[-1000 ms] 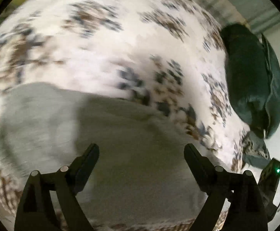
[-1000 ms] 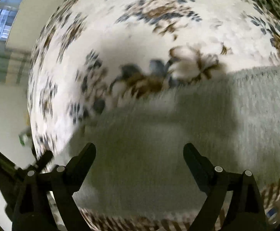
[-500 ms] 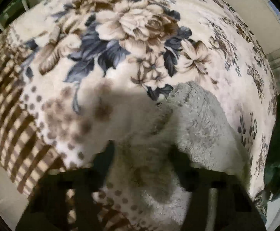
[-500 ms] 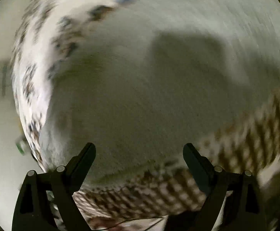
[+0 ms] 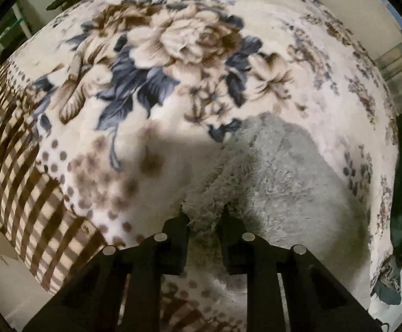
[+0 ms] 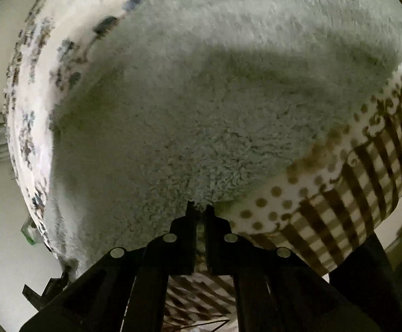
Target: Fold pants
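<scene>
— how's the feed on your end?

— dim and warm on both. in the left wrist view my light falls from above and behind, so the left tool throws a broad soft shadow over the blanket and the near part of the pants.

— sharp?

— middling. the flower print is a little soft, and the checks at the left rim smear and bend with the fisheye. black vignette in the corners.

— and the right?

— darker. a big shadow lies across the pants. the pile is crisp only just ahead of the right tool; the top and left edge blur. i see no glare.
</scene>
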The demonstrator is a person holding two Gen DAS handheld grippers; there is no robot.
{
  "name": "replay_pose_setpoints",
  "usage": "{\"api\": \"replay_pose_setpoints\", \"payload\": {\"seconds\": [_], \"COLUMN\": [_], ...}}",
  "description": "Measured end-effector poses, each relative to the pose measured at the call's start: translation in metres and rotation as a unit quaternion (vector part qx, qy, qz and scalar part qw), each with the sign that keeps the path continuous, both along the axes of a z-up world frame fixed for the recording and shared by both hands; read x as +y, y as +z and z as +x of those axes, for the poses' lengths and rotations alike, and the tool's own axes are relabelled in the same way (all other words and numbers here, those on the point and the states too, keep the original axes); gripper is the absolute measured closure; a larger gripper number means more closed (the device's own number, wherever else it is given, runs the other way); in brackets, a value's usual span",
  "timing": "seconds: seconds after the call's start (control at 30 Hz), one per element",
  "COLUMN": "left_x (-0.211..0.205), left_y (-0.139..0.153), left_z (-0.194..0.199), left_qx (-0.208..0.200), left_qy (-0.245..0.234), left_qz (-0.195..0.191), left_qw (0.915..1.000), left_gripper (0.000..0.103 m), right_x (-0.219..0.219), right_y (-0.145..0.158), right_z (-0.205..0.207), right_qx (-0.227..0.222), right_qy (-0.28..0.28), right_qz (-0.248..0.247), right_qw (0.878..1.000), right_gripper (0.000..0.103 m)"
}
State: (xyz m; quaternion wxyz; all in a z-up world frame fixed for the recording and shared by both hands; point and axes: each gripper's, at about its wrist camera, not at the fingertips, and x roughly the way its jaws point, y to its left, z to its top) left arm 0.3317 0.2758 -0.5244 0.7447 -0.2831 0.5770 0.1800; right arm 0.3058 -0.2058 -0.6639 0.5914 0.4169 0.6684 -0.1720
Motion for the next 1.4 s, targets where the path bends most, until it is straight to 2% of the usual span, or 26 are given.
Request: {"api": "replay_pose_setpoints", "payload": {"seconds": [0.07, 0.13, 0.2, 0.23, 0.27, 0.3, 0.33, 0.47, 0.53, 0.63, 0.73, 0.83, 0.93, 1.0, 1.03, 1.1, 1.13, 1.23, 1.27, 1.33, 1.4], "left_x": [0.000, -0.001, -0.008, -0.015, -0.022, -0.029, -0.038, -0.087, -0.111, -0.174, -0.253, -0.338, -0.427, -0.470, -0.494, -0.544, -0.558, -0.611, -0.625, -0.641, -0.645], "left_y": [-0.011, -0.010, 0.000, 0.006, 0.011, 0.017, 0.026, 0.061, 0.070, 0.080, 0.077, 0.061, 0.034, 0.020, 0.012, -0.004, -0.009, -0.028, -0.036, -0.049, -0.053], "left_z": [0.002, 0.001, 0.002, 0.003, 0.005, 0.004, 0.003, 0.001, 0.004, 0.012, 0.023, 0.029, 0.032, 0.034, 0.035, 0.039, 0.041, 0.051, 0.055, 0.060, 0.065], "left_qx": [0.022, 0.026, 0.003, 0.006, 0.019, 0.025, 0.023, 0.015, 0.005, -0.011, -0.019, -0.019, -0.011, -0.004, -0.001, 0.002, 0.003, 0.004, 0.007, 0.017, 0.019], "left_qy": [-0.004, -0.004, -0.024, -0.041, -0.056, -0.069, -0.082, -0.132, -0.152, -0.193, -0.248, -0.304, -0.364, -0.394, -0.410, -0.442, -0.449, -0.482, -0.493, -0.501, -0.495], "left_qz": [-0.005, -0.005, -0.014, -0.011, 0.002, 0.017, 0.034, 0.091, 0.089, 0.077, 0.058, 0.042, 0.030, 0.022, 0.025, 0.025, 0.027, 0.047, 0.058, 0.075, 0.080], "left_qw": [0.9997, 0.9996, 0.9996, 0.9991, 0.9983, 0.9972, 0.9958, 0.9870, 0.9844, 0.9781, 0.9669, 0.9515, 0.9309, 0.9188, 0.9119, 0.8967, 0.8929, 0.8749, 0.8681, 0.8621, 0.8652], "left_gripper": [0.083, 0.082, 0.072, 0.058, 0.033, 0.023, 0.018, 0.018, 0.018, 0.018, 0.018, 0.017, 0.018, 0.018, 0.017, 0.017, 0.017, 0.017, 0.018, 0.017, 0.018], "right_x": [-0.002, -0.003, -0.010, -0.014, -0.023, -0.030, -0.039, -0.093, -0.124, -0.194, -0.268, -0.342, -0.397, -0.424, -0.437, -0.446, -0.452, -0.481, -0.491, -0.505, -0.517], "right_y": [-0.011, -0.020, -0.020, -0.018, -0.013, -0.009, -0.005, 0.018, 0.031, 0.053, 0.072, 0.083, 0.079, 0.074, 0.072, 0.069, 0.070, 0.059, 0.051, 0.034, 0.018], "right_z": [0.002, 0.002, -0.002, -0.005, -0.013, -0.019, -0.025, -0.055, -0.069, -0.093, -0.117, -0.141, -0.152, -0.153, -0.151, -0.136, -0.130, -0.108, -0.101, -0.084, -0.043], "right_qx": [0.011, 0.014, 0.005, 0.000, -0.007, -0.011, -0.015, -0.038, -0.052, -0.067, -0.078, -0.089, -0.094, -0.089, -0.104, -0.111, -0.122, -0.151, -0.154, -0.153, -0.184], "right_qy": [-0.003, -0.002, 0.000, -0.003, -0.011, -0.014, -0.017, -0.059, -0.084, -0.118, -0.157, -0.199, -0.211, -0.227, -0.231, -0.211, -0.202, -0.173, -0.172, -0.166, -0.113], "right_qz": [0.004, 0.029, 0.052, 0.063, 0.071, 0.075, 0.079, 0.070, 0.048, -0.009, -0.064, -0.102, -0.123, -0.121, -0.111, -0.117, -0.122, -0.099, -0.085, -0.061, -0.027], "right_qw": [1.000, 0.999, 0.999, 0.998, 0.997, 0.997, 0.997, 0.995, 0.994, 0.991, 0.982, 0.971, 0.965, 0.962, 0.961, 0.964, 0.964, 0.968, 0.969, 0.972, 0.976], "right_gripper": [0.098, 0.093, 0.075, 0.053, 0.036, 0.034, 0.034, 0.028, 0.028, 0.028, 0.028, 0.028, 0.028, 0.028, 0.028, 0.028, 0.028, 0.015, 0.015, 0.014, 0.014]}}
